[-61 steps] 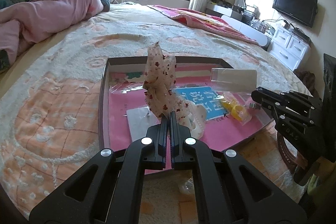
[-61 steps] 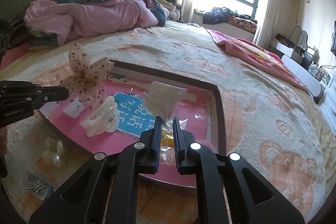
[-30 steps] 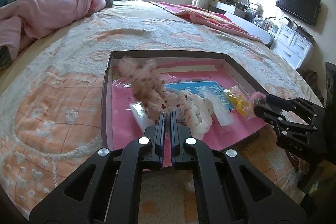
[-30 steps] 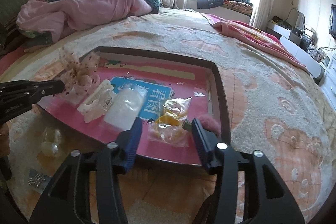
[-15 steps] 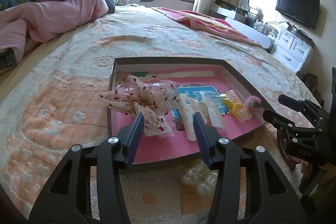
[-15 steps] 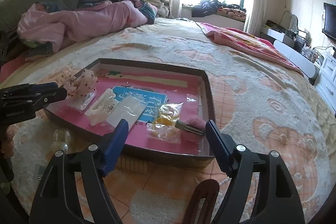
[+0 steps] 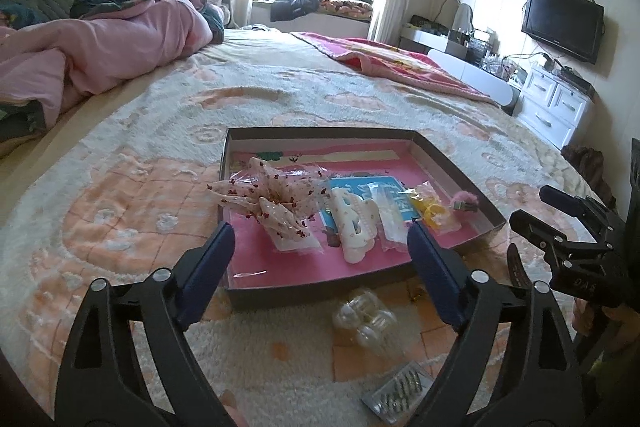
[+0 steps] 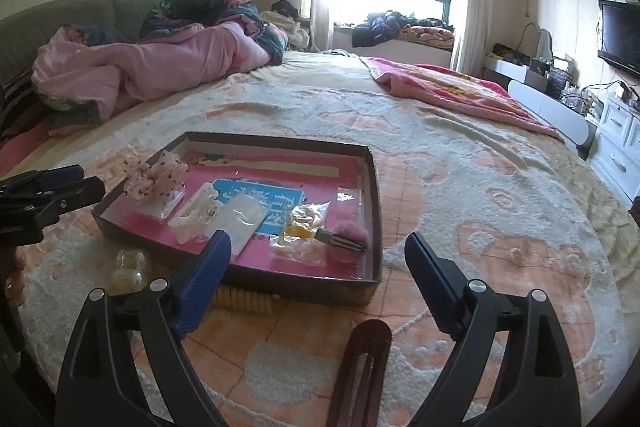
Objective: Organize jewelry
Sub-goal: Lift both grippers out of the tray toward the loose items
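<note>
A dark shallow box (image 7: 320, 293) (image 8: 372, 187) with a pink floor lies on the bed. In it, from left to right, are a floral fabric bow (image 7: 276, 199) (image 8: 156, 175), a white claw clip (image 7: 354, 223) (image 8: 196, 211), a clear bag (image 7: 390, 215) (image 8: 240, 215), a bagged yellow piece (image 7: 432, 213) (image 8: 300, 227) and a pink fuzzy clip (image 7: 464, 201) (image 8: 348, 235). My left gripper (image 7: 320, 231) (image 8: 76, 179) hovers before the box's near left corner, jaws opening, nothing between them. My right gripper (image 8: 318, 239) (image 7: 560, 211) hangs before the near right side, jaws opening and empty.
On the fluffy blanket in front of the box lie a clear pearly clip (image 7: 368, 315) (image 8: 128, 265), a small bag of metal clips (image 7: 400, 389), a brown hair clip (image 8: 360, 367) and a beige beaded piece (image 8: 244, 301). A pink quilt (image 8: 160, 63) is heaped at the far left.
Both grippers opened wide and drew back and up from the box. The left one let go of the floral bow, and the right one's clear bag lies in the box.
</note>
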